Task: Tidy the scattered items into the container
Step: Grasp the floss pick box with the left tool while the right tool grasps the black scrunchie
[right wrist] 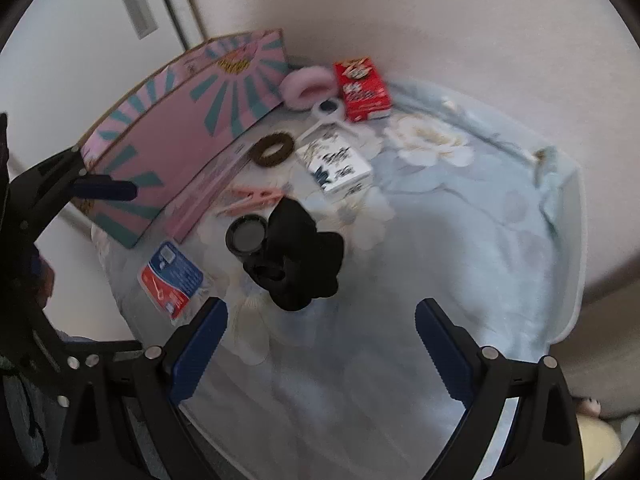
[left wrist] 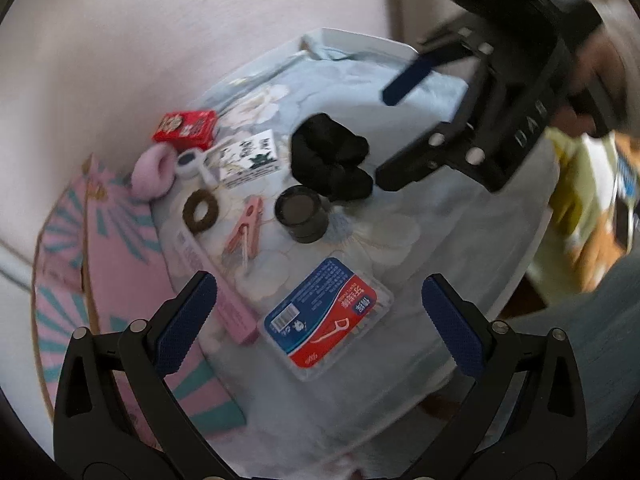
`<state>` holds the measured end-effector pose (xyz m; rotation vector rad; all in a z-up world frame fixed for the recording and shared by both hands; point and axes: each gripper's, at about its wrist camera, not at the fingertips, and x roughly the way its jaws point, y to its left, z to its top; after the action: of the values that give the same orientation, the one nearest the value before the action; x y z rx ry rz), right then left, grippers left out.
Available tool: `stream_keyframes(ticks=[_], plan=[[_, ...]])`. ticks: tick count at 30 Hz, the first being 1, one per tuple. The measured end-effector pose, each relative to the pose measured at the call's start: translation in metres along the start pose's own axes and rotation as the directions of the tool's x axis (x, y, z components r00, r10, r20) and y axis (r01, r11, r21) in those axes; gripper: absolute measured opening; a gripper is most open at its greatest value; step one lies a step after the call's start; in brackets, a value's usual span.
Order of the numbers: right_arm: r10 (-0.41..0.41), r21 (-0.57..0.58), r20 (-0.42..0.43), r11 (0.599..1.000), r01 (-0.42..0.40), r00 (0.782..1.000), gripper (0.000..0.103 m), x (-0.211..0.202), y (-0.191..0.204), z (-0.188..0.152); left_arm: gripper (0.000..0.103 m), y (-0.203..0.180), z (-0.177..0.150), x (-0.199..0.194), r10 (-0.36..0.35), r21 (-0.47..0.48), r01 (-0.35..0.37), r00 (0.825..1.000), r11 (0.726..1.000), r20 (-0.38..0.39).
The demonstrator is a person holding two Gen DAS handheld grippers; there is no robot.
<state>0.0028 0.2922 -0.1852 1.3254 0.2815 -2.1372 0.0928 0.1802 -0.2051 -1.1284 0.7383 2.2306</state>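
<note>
Scattered on the pale blue floral cloth (right wrist: 440, 240) are a floss-pick pack (left wrist: 326, 316), a black round jar (left wrist: 302, 216), a crumpled black cloth (left wrist: 330, 160), a pink clothespin (left wrist: 246, 232), a brown hair ring (left wrist: 201, 211), a white patterned box (left wrist: 248, 160), a red box (left wrist: 186, 130), a pink ring (left wrist: 154, 174) and a long pink box (left wrist: 218, 280). The pink box with teal rays (left wrist: 116, 248) lies at the cloth's left edge. My left gripper (left wrist: 320, 284) hangs open over the floss-pick pack. My right gripper (right wrist: 322, 304) is open just short of the black cloth (right wrist: 304, 256).
A pale wall runs behind the table. The right half of the cloth (right wrist: 480, 220) holds no items, and its folded corner (right wrist: 552, 176) lies at the far right. A white door (right wrist: 100, 8) stands beyond the pink box (right wrist: 180, 128). Yellow-green clutter (left wrist: 572, 200) sits beside the table.
</note>
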Motion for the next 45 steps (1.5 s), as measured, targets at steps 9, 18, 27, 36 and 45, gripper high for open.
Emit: stream_keyframes(ticks=[9,18,27,36,45], plan=[[0.068,-0.071,-0.014,0.995,-0.069,0.998,0.094,0.019,0.003,0.002,0.099,-0.007,-0.011,0.028,-0.140,0.069,0.144,0.988,0.987,-0.058],[0.081,-0.115,-0.013,0.990,-0.082,0.997,0.089,0.032,0.009,0.007,0.096,0.000,-0.012,0.046,-0.177,0.030,0.180,0.981,0.983,-0.076],[0.052,-0.135,-0.026,0.989,-0.055,0.998,0.077,0.041,0.004,0.011,0.089,0.003,-0.013,0.046,-0.214,0.005,0.215,0.974,0.977,-0.078],[0.019,-0.163,-0.015,0.986,-0.021,1.000,0.070,0.046,0.001,0.011,0.070,0.003,-0.021,0.037,-0.241,-0.024,0.240,0.965,0.970,-0.102],[-0.058,-0.169,0.001,0.984,0.057,0.998,0.035,0.049,-0.003,0.013,0.060,0.013,-0.021,0.035,-0.210,-0.089,0.202,0.973,0.975,-0.093]])
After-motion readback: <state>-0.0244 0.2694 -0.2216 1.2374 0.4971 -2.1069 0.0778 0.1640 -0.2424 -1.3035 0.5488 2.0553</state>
